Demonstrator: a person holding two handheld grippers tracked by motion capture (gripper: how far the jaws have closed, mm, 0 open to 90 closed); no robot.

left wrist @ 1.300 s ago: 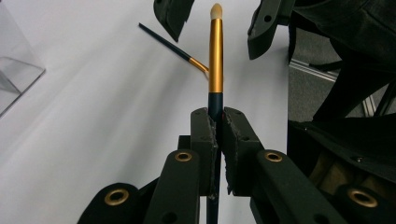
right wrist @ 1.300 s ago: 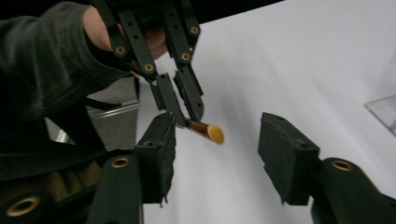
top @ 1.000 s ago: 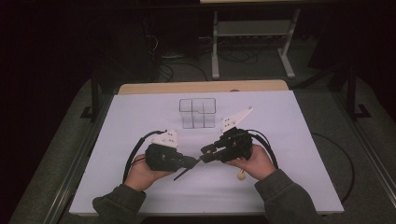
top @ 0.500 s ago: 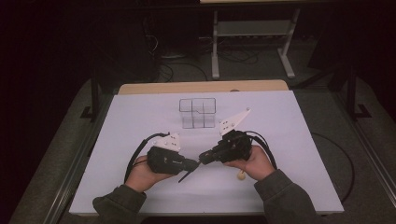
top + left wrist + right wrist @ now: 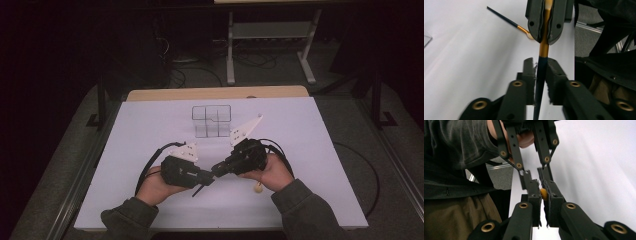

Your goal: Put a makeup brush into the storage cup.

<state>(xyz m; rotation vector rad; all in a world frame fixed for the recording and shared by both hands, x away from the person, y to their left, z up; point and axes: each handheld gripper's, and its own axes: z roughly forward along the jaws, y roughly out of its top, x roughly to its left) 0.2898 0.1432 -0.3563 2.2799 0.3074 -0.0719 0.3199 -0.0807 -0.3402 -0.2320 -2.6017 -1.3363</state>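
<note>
Our left gripper (image 5: 540, 62) has just been opening its jaws, which are now standing slightly apart around the slim, dark, round handle of the brush (image 5: 539, 75), so we are probably handing it over. Just beyond them, our right gripper (image 5: 545, 40) is clamping the brush's glossy gold ferrule. Past those jaws a second brush (image 5: 504, 18) is lying on the smooth white table (image 5: 461, 62).

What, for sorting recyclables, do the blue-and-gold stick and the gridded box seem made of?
The stick: glossy dark-blue shaft, lacquered wood or plastic, unclear; its shiny gold section looks metallic. The gridded box: clear plastic, probably acrylic, judging by see-through walls.
</note>
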